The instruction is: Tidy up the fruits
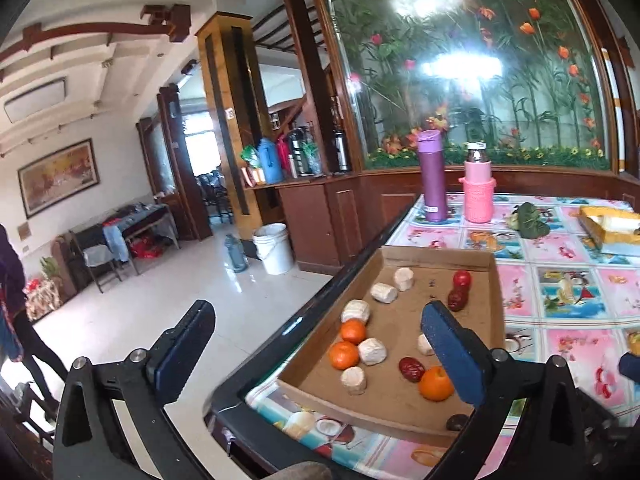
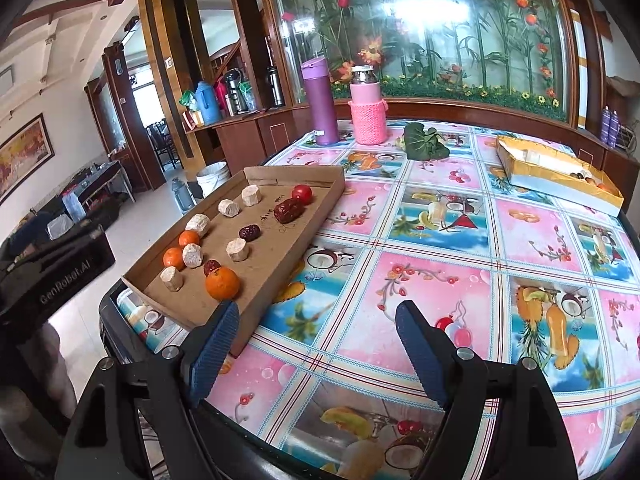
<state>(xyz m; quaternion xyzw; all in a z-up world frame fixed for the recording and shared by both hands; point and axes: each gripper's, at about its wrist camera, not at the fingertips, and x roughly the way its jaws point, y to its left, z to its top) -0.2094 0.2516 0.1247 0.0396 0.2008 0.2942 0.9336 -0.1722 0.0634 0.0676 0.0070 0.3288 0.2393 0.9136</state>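
Currently both grippers hang with fingers spread, holding nothing. From the left wrist view, the left gripper sits over the worktop's near-left corner, its right finger in front of the cardboard tray. The right gripper hovers above the patterned worktop, beside the tray's near end. Inside the tray lie 3 oranges, several pale chunks, dark red dates and a red tomato. Farther back stand a purple flask and a pink bottle, with a green leaf and a yellow box to the right.
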